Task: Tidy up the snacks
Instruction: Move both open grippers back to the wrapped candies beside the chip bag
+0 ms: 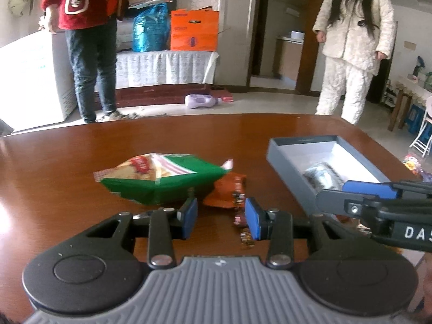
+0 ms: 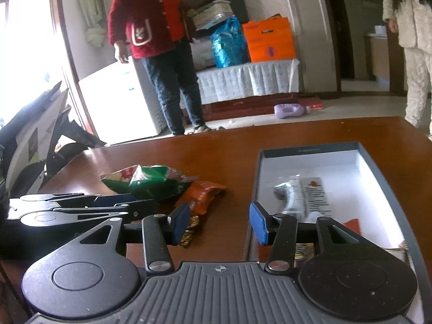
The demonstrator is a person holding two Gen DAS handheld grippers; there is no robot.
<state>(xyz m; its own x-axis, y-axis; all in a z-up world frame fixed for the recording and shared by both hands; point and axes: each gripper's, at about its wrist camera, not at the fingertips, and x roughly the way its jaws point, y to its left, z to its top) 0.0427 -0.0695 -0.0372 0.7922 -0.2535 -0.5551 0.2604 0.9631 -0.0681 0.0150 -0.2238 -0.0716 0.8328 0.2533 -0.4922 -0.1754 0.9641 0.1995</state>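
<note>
A green snack bag (image 1: 162,181) lies on the brown table (image 1: 67,162), and an orange packet (image 1: 226,191) is tucked against its right side. Small wrapped candies (image 1: 241,220) lie beside the right pad of my left gripper (image 1: 221,220), which is open with only bare table between its pads. A grey box (image 2: 307,147) with a white inside holds a silver packet (image 2: 299,194) and a bit of orange wrapper (image 2: 351,224). My right gripper (image 2: 219,224) hovers open over the box's left wall, holding nothing. The green bag (image 2: 151,181) and orange packet (image 2: 202,191) lie to its left.
Two people stand beyond the table's far edge, one in a red top (image 1: 81,0) and one in white quilted clothes (image 1: 356,32). A purple bottle (image 1: 199,100) lies on the floor. A scooter (image 2: 32,140) is parked off the table's left side.
</note>
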